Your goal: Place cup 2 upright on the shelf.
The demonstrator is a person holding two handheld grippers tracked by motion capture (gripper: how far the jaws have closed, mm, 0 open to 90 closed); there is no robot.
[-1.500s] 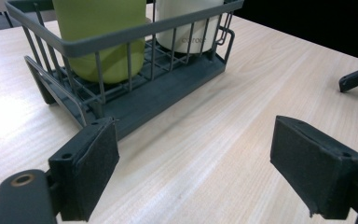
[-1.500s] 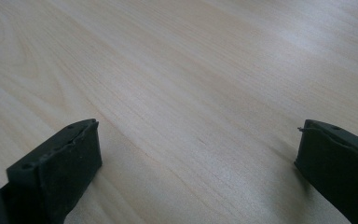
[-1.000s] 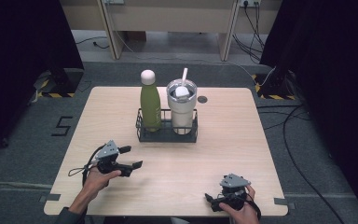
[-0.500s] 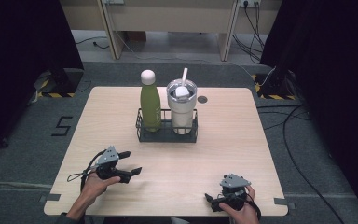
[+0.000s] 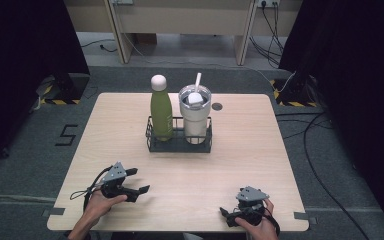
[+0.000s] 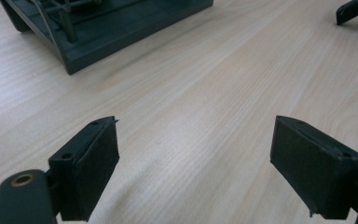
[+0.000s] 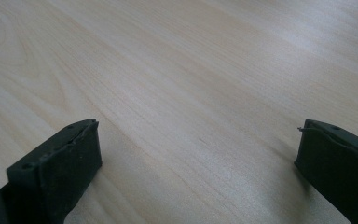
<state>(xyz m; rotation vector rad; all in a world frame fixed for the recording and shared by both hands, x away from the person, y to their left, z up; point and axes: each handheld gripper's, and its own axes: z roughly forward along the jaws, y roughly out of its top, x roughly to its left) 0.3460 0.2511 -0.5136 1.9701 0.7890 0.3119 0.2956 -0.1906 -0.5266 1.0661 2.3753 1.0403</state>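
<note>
A green bottle (image 5: 161,111) with a white cap and a pale tumbler (image 5: 195,117) with a straw stand side by side in a black wire caddy (image 5: 180,145) at mid-table. My left gripper (image 5: 139,180) rests low near the front left, open and empty, pointing right. In the left gripper view its jaws (image 6: 196,154) stand wide apart over bare wood, with the caddy's base (image 6: 121,32) ahead at upper left. My right gripper (image 5: 226,218) lies at the front right edge, open and empty, with its pads (image 7: 70,163) spread over bare table.
The light wooden table (image 5: 240,150) has a small dark round hole (image 5: 217,106) behind the tumbler. A tip of the other gripper (image 6: 352,9) shows far off in the left gripper view. Cables run across the floor at right (image 5: 310,135).
My left gripper has drawn back toward the table's front edge and settled lower. The right gripper has stayed put.
</note>
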